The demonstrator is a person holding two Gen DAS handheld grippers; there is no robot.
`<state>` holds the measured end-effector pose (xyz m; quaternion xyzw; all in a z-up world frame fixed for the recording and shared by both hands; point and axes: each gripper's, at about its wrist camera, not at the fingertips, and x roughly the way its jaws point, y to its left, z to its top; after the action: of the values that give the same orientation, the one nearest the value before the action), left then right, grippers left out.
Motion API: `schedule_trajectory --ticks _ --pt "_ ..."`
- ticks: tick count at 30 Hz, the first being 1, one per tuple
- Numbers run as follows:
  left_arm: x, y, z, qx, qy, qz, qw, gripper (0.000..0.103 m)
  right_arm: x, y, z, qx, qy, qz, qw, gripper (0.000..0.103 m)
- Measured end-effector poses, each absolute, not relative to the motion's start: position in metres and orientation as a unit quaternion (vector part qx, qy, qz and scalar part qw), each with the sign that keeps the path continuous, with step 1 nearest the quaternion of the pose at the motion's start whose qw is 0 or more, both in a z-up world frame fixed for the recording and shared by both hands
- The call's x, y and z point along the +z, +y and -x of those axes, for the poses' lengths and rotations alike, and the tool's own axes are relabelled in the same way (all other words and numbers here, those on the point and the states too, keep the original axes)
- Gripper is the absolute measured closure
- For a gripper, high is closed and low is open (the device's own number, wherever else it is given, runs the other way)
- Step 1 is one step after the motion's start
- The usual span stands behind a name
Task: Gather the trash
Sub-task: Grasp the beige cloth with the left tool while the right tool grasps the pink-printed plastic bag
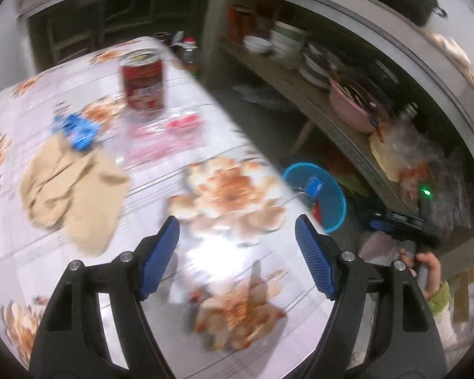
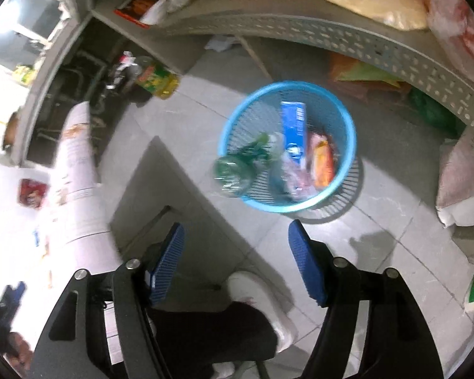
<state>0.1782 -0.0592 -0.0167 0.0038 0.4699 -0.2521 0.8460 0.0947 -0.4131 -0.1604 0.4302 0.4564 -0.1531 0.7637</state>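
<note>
A desk [image 1: 79, 271] in a flowered cloth lies under the left tool. Ahead and right of that tool, a shelf [image 1: 338, 126] carries stacked bowls [image 1: 284, 41] and a pink basin [image 1: 350, 104]. Ahead-left of the right tool, a yellow oil bottle [image 2: 158, 80] stands on the tiled floor [image 2: 379, 252].

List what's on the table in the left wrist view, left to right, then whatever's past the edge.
Beige crumpled paper → blue wrapper → red can → pink-printed clear wrapper → off the table, blue basket on the floor.
</note>
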Motion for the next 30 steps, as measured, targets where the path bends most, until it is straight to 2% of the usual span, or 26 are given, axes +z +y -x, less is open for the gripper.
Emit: schedule_trajectory --ticks 4,14,19,24,30 --pt "-0.019 -0.026 -0.178 -0.219 0.465 0.019 0.858 0.031 -0.122 -0.387 -0.105 -0.117 0.437 -0.413 0.790 0.028" --pt "-0.043 0.045 -0.173 -0.156 0.460 0.078 0.871 0.031 -0.028 -0.281 -0.180 0.031 0.425 -0.305 0.852 0.025" --pt "-0.043 0.074 -0.179 -0.135 0.447 0.097 0.879 0.031 -0.018 -0.232 -0.221 0.081 0.440 -0.279 0.850 0.025" --pt "-0.029 0.093 -0.201 -0.120 0.433 0.055 0.892 0.031 -0.024 -0.203 -0.260 0.101 0.460 -0.268 0.840 0.025" --pt "-0.029 0.092 -0.252 -0.123 0.446 0.012 0.887 0.031 -0.033 -0.190 -0.308 0.090 0.476 -0.249 0.838 0.033"
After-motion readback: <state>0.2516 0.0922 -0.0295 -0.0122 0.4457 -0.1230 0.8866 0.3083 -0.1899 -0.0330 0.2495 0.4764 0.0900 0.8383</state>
